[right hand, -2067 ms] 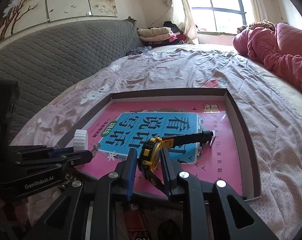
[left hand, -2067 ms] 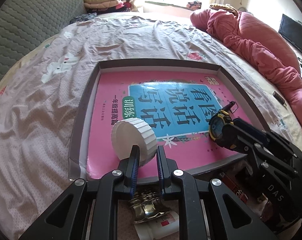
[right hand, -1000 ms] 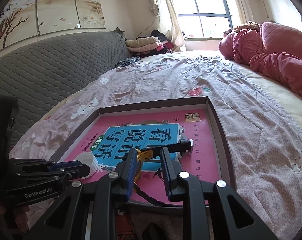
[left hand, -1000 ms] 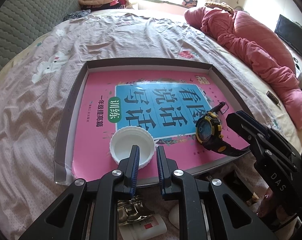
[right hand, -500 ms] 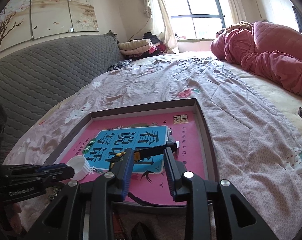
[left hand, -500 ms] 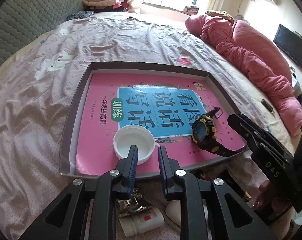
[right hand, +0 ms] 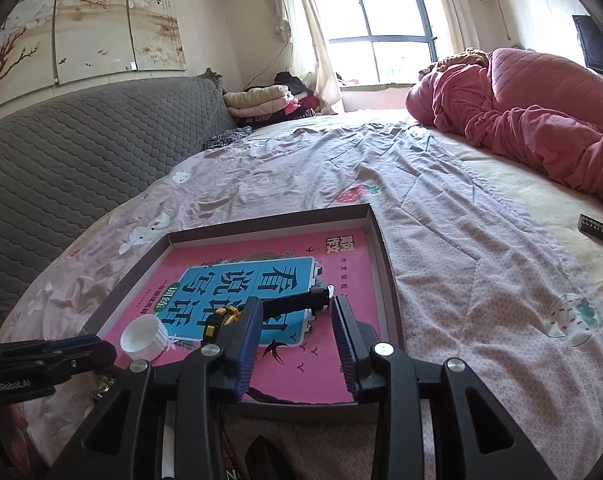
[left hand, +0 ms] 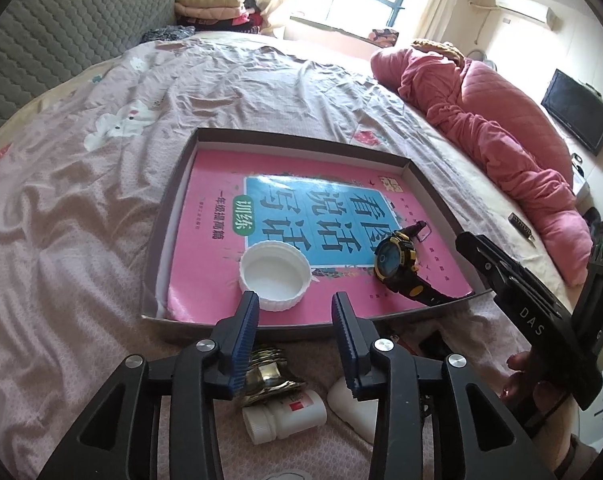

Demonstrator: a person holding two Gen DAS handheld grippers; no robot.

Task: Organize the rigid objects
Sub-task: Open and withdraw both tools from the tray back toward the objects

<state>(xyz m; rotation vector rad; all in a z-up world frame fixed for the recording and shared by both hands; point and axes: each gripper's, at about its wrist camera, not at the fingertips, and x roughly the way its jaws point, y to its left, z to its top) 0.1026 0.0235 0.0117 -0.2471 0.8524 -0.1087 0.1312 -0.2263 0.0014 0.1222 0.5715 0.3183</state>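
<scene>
A shallow brown tray [left hand: 301, 138] on the bed holds a pink and blue book. On the book lie a white screw cap [left hand: 274, 276], hollow side up, and a black and yellow wristwatch [left hand: 397, 264]. My left gripper [left hand: 294, 304] hovers just short of the cap with its jaws opening and nothing between them. In the right wrist view, my right gripper [right hand: 296, 312] is also opening. The watch [right hand: 221, 317] lies flat just past its fingertips, its strap showing in the gap, untouched by the pads. The cap [right hand: 143, 338] sits to the left.
In front of the tray lie a small white bottle [left hand: 285, 412], a shiny metal piece [left hand: 267, 372] and a white oval object [left hand: 353, 404]. A pink quilt [left hand: 501, 120] is heaped on the right, with a small dark object [right hand: 595, 226] near it. A grey padded headboard [right hand: 81, 152] stands on the left.
The left gripper set the cap down on the book, let go and drew back. The right gripper laid the watch down, released it and widened its jaws.
</scene>
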